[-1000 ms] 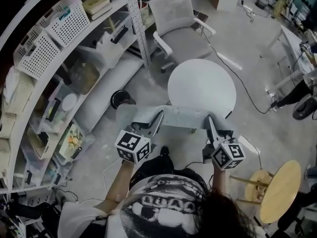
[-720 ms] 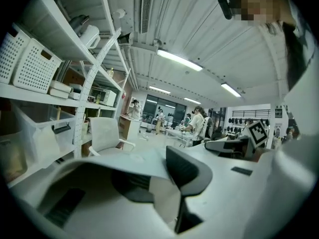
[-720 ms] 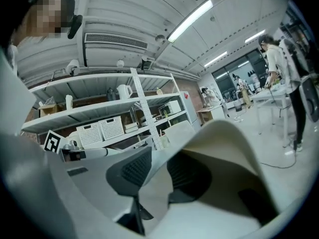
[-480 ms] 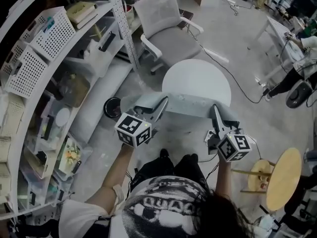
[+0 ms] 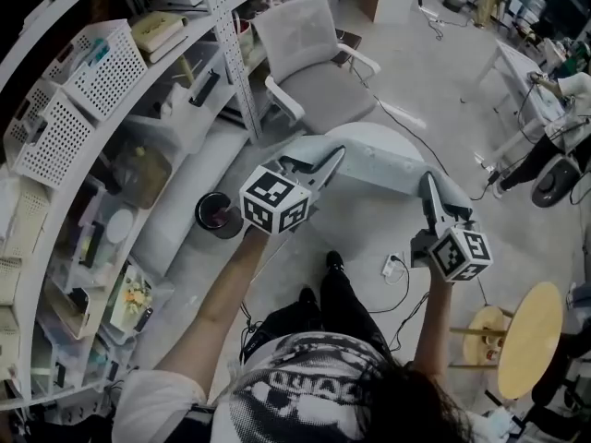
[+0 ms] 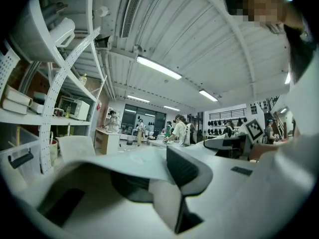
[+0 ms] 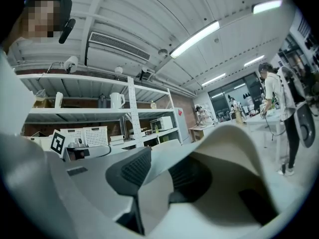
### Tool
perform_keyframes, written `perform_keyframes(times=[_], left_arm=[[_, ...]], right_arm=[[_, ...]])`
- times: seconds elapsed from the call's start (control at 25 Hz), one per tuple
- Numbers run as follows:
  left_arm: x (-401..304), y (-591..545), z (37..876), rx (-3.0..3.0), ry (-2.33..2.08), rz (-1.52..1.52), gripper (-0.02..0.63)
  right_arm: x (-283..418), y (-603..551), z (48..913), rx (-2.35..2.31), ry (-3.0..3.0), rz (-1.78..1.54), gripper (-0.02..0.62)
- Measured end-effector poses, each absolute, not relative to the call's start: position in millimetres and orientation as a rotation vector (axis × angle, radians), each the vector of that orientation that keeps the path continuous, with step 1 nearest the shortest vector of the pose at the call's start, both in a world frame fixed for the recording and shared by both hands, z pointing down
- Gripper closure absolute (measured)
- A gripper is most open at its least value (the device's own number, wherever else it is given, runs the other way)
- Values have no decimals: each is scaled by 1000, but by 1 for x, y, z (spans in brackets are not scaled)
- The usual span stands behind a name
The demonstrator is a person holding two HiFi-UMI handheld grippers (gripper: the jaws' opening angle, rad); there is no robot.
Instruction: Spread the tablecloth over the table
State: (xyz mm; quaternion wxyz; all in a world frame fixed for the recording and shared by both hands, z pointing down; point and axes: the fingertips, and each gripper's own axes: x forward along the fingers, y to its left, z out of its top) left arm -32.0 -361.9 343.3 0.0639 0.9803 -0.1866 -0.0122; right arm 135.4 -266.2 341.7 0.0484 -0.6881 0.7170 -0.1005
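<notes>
The tablecloth [image 5: 383, 166] hangs in the air as a pale band stretched between my two grippers. It is raised over the round white table [image 5: 374, 133] and hides most of it. My left gripper [image 5: 325, 162] has the left end. In the left gripper view the fabric folds in between the ribbed pads, and they press on it. My right gripper [image 5: 431, 192] has the right end the same way, with the fabric arching over the jaws and caught between them. Both pairs of jaws have just been easing a little wider, the right pair more so, but each has the cloth clamped between its pads. Both tools point level, away from me.

A grey office chair [image 5: 319, 63] stands on the far side of the table. White shelving [image 5: 55, 220] with mesh baskets [image 5: 92, 67] runs along the left. A dark round object [image 5: 219, 213] sits on the floor left of the table. A wooden stool [image 5: 531, 340] stands near me on the right.
</notes>
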Motion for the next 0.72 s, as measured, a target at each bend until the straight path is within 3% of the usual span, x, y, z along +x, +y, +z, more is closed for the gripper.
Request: perform_keyframes(times=[0.72], left_arm=[[27,-447,302,3002,-573,-85,522]], right_arm=[[195,-354,301,-2008,2236,-195,485]])
